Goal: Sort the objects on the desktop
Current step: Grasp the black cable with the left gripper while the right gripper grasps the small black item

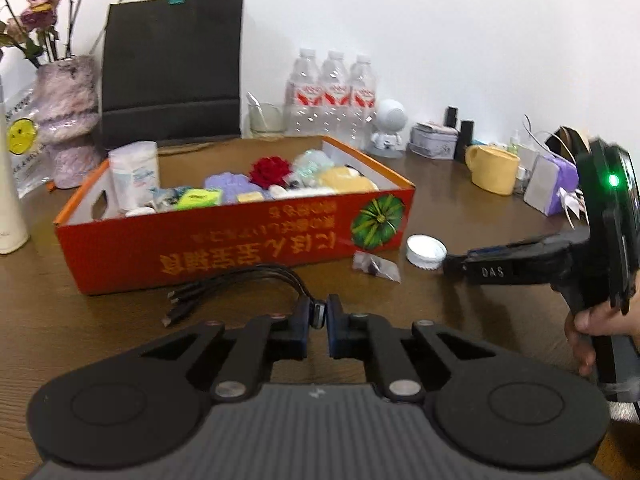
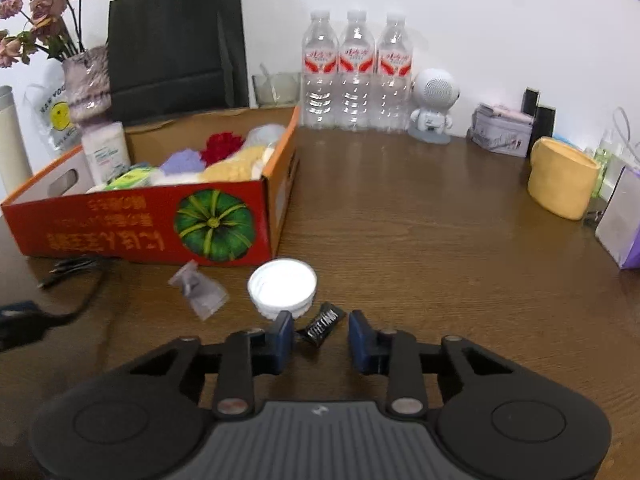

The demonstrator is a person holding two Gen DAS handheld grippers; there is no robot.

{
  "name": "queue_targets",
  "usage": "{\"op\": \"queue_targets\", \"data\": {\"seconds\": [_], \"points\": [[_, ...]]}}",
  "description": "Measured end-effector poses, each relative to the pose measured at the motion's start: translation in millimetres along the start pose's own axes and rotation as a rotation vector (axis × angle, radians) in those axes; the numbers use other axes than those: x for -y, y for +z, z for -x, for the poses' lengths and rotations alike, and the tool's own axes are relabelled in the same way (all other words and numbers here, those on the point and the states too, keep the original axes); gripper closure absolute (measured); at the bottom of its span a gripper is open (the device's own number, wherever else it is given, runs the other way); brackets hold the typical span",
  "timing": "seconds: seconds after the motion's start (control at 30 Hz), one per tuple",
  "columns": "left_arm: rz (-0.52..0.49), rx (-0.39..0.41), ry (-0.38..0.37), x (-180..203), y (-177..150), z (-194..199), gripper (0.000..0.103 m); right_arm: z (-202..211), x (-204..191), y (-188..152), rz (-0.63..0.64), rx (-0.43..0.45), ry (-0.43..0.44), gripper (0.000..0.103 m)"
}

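Right now my right gripper (image 2: 318, 336) stands wide around the small black battery (image 2: 323, 325), lying slantwise between the fingers, while my left gripper (image 1: 319, 314) pinches the cable plug (image 1: 319, 313)

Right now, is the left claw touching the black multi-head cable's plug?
Touching. In the left wrist view, the left claw has both fingers pressed against the cable's plug, with no gap on either side.
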State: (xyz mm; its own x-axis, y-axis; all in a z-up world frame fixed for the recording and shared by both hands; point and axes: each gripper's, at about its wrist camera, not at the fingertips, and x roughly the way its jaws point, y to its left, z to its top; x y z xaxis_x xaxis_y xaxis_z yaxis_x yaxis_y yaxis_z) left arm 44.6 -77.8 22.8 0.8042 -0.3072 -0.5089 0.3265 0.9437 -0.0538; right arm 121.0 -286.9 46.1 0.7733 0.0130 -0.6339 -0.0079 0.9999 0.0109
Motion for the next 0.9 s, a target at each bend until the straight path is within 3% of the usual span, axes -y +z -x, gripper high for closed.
{"op": "queue_targets", "data": {"seconds": [0.07, 0.27, 0.5, 0.9], "points": [[0.018, 0.015, -0.003, -3.3, 4.8, 5.6, 0.095, 0.8, 0.5, -1.0, 0.006, 0.003, 0.007, 0.090], [-0.028, 0.082, 0.011, 4.8, 11.9, 32.4, 0.095, 18.4, -11.4, -5.2, 0.035, -0.012, 0.042, 0.091], [-0.017, 0.120, 0.005, 6.3, 8.5, 73.4, 0.095, 86.7, -40.9, -25.6, 0.035, 0.108, 0.160, 0.090], [0.011, 0.261, -0.011, 16.1, 16.2, 160.7, 0.096, 172.6, -66.4, -29.6, 0.047, 0.267, 0.234, 0.090]]}}
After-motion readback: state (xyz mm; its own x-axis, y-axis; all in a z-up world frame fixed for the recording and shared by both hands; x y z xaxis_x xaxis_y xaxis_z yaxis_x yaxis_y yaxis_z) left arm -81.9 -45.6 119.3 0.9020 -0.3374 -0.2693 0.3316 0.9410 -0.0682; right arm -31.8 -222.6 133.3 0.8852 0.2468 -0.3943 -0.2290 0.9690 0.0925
